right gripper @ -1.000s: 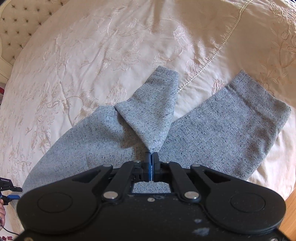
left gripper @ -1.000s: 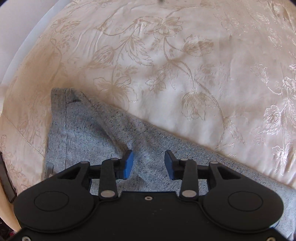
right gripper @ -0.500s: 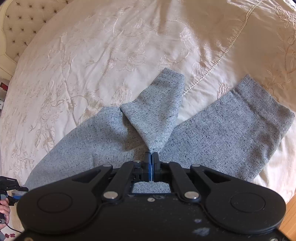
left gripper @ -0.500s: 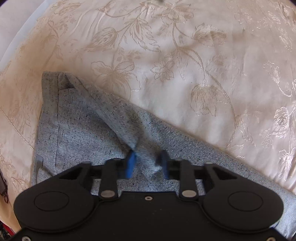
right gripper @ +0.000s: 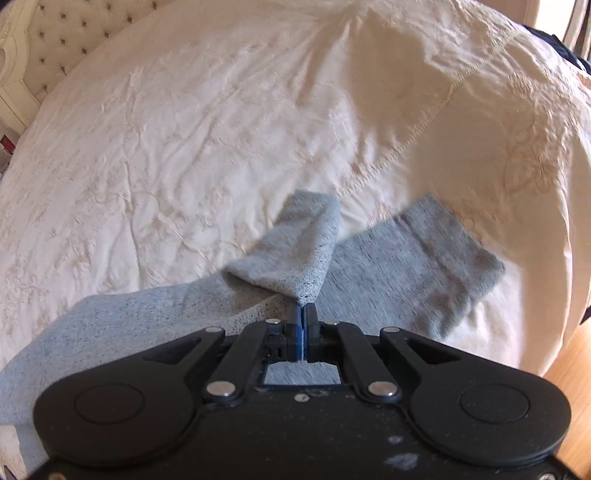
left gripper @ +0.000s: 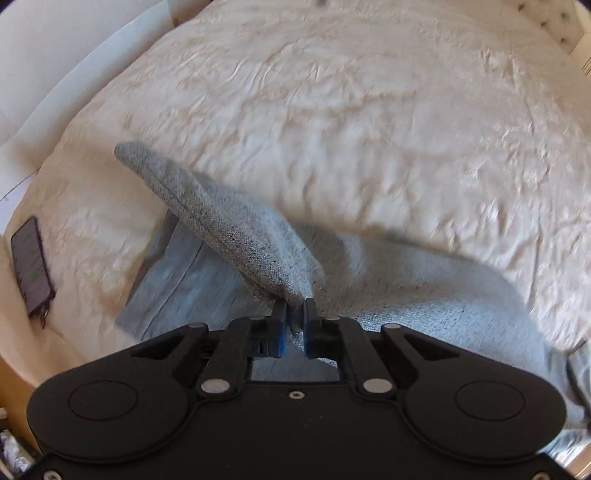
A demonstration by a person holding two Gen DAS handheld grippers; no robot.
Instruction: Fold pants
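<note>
Grey tweed pants point(left gripper: 229, 225) lie on a cream embroidered bedspread point(left gripper: 369, 129). My left gripper point(left gripper: 294, 306) has a fold of the waist end between its pads; its jaws are closing on it, and the raised fold stretches up and to the left. In the right wrist view my right gripper point(right gripper: 303, 310) is shut on a pinch of one pant leg point(right gripper: 295, 251), whose cuff end hangs lifted off the bed. The other leg point(right gripper: 417, 258) lies flat to the right, cuff toward the bed's edge.
A dark phone point(left gripper: 31, 266) lies on the bedspread near the left edge. A tufted headboard point(right gripper: 55, 33) stands at the far left in the right wrist view. Wooden floor point(right gripper: 569, 369) shows past the bed's right edge.
My left gripper went from open over the waist to pinching a fold of it, then rose and swung away with the fold. The right gripper lifted a little with the leg.
</note>
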